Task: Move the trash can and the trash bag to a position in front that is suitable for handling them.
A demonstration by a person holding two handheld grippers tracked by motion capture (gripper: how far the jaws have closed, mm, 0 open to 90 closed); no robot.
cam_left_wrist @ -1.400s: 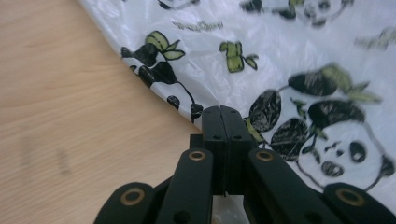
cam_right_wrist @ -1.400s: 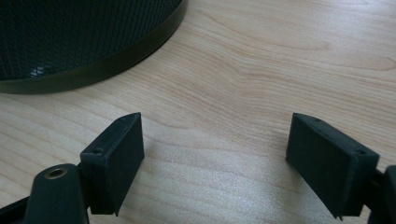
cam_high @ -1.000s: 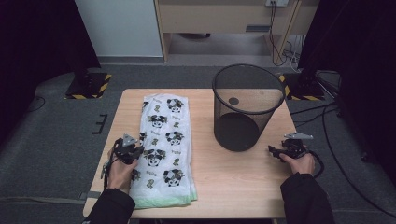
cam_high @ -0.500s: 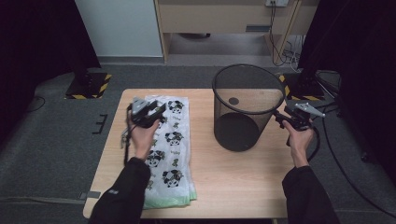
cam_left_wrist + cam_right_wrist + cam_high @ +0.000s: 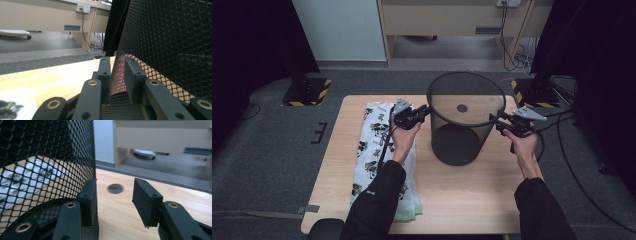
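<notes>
The black mesh basket (image 5: 464, 122) stands upright on the wooden counter (image 5: 472, 195), right of a panda-print cloth (image 5: 377, 150). The left hand-held gripper (image 5: 424, 111) has been closing and now pinches the basket's left rim wall between its pads. The right hand-held gripper (image 5: 501, 122) has also been closing; its jaws straddle the right rim, still spread. Both forearms reach forward, hands raised to rim height.
</notes>
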